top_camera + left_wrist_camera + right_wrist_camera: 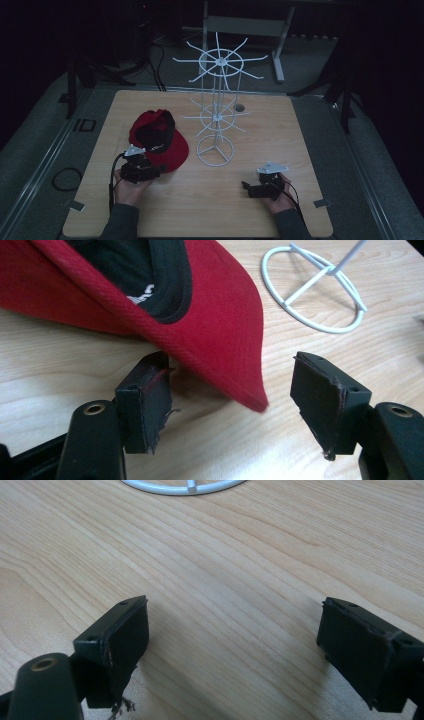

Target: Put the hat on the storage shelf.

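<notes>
The red baseball cap (220,325), light and floppy with a stiffer brim, lies upside down on the worktop (210,200), its brim edge between the left tool's (232,400) wide-open, empty jaws, the best hold.

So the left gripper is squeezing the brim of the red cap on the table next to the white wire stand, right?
Not quite. The left gripper is not squeezing the brim: its jaws stand open, with the brim's edge of the red cap between them, untouched by either pad, as the left gripper view shows. The cap does lie on the table next to the white wire stand.
</notes>
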